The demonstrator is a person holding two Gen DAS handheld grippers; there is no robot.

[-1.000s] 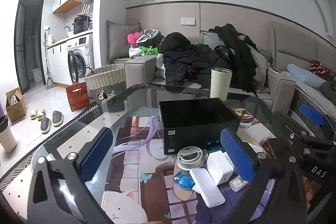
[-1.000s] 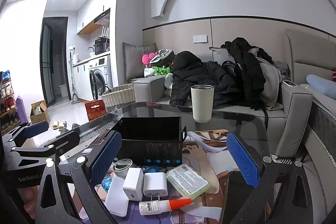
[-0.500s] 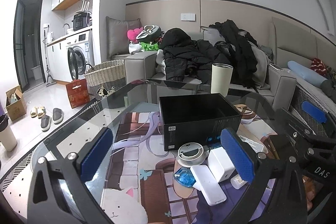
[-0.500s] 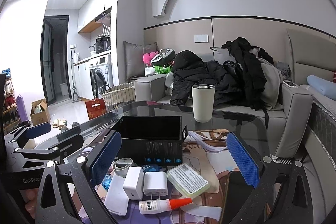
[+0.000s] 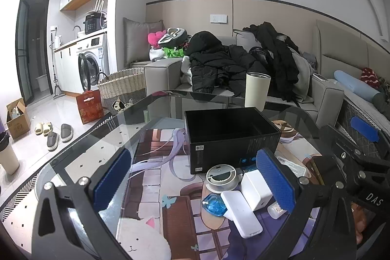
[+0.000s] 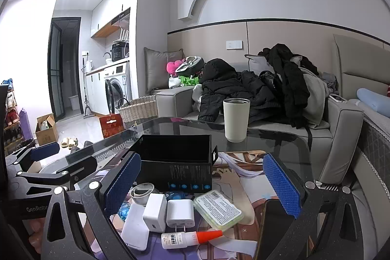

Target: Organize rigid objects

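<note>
An open black box (image 6: 174,163) sits on the glass counter (image 6: 268,150) behind clustered white chargers (image 6: 168,210); both hand-held grippers, left (image 5: 195,179) and right (image 6: 202,186), hover spread, holding nothing

Left gripper (image 5: 193,180) jaws wide apart; right gripper (image 6: 202,185) likewise, both empty

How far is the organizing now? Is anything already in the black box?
Nothing looks done: the black box appears empty. Both the left gripper and right gripper are open, holding nothing. The chargers, glue bottle and the other small items lie before the box.
</note>
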